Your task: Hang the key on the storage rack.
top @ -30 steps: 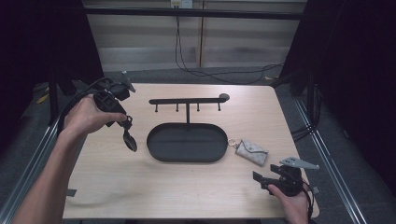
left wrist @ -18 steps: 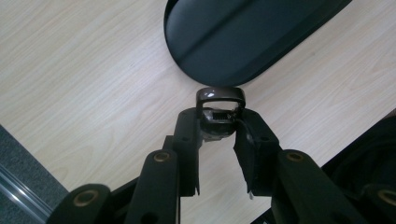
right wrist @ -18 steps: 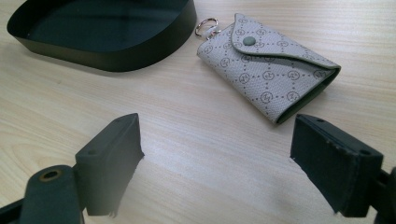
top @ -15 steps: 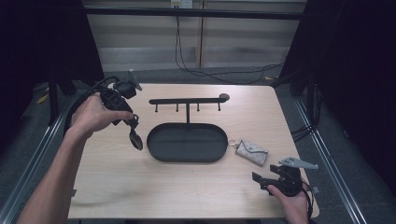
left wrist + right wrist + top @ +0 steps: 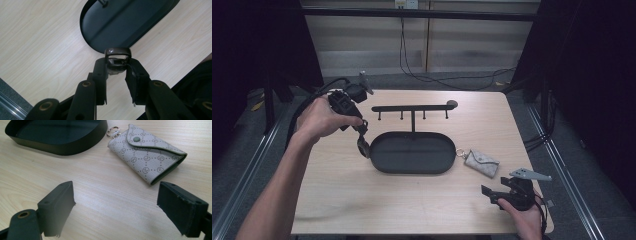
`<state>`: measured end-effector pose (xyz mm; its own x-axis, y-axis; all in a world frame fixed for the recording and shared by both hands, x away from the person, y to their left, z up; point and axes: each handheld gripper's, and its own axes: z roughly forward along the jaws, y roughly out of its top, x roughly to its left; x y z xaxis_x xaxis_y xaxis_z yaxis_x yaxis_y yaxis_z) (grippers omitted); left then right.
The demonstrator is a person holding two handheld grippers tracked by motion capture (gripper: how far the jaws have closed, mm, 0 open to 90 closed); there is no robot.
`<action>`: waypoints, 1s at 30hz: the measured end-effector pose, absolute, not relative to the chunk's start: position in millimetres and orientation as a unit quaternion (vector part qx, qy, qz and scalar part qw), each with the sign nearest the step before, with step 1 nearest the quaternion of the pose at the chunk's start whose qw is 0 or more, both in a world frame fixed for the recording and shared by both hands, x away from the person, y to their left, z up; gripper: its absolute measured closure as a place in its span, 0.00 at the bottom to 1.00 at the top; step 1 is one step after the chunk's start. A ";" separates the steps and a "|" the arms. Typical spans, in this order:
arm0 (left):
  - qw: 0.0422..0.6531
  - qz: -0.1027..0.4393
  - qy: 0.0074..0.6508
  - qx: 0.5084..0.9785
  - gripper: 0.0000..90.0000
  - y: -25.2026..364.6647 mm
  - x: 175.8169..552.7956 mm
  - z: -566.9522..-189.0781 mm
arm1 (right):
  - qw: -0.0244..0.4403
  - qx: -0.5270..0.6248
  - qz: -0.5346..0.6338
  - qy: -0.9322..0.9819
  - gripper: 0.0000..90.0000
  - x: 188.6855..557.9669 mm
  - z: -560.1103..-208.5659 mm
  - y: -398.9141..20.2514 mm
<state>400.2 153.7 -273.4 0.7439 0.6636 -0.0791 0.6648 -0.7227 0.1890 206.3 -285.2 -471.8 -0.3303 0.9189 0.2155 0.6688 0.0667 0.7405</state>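
Observation:
My left gripper (image 5: pixel 360 131) is shut on a dark strap-like item (image 5: pixel 362 146) that hangs from its jaws just left of the black oval tray (image 5: pixel 412 152). In the left gripper view the pads (image 5: pixel 101 75) clamp this item below its brown loop (image 5: pixel 117 53), above the tray's end (image 5: pixel 125 22). A beige patterned key pouch (image 5: pixel 482 163) with a metal ring lies right of the tray. My right gripper (image 5: pixel 492 196) sits near the table's front right; its jaws have just been opening. They stand wide with nothing between them (image 5: pixel 116 202), and the pouch (image 5: pixel 147 153) lies just ahead.
A black T-shaped hook rack (image 5: pixel 412 107) rises from the tray's back edge. The tray's wall (image 5: pixel 57 145) lies ahead and left of the right gripper. Bare wooden table (image 5: pixel 362 200) spreads in front. Cables trail on the floor behind the table.
The left hand has carried the hanging item to the right, up to the tray's left end. The right hand stayed in place while its jaws spread a little wider.

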 end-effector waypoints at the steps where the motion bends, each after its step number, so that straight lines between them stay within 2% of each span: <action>1: 0.103 -0.004 0.360 0.927 0.79 151.6 401.5 -274.1 | 0.158 0.557 0.396 0.713 0.16 206.3 -471.8 -285.2; 30: 0.070 -0.020 0.397 0.915 0.79 117.2 444.9 -303.2 | 0.155 0.557 0.401 0.710 0.16 205.3 -471.4 -286.8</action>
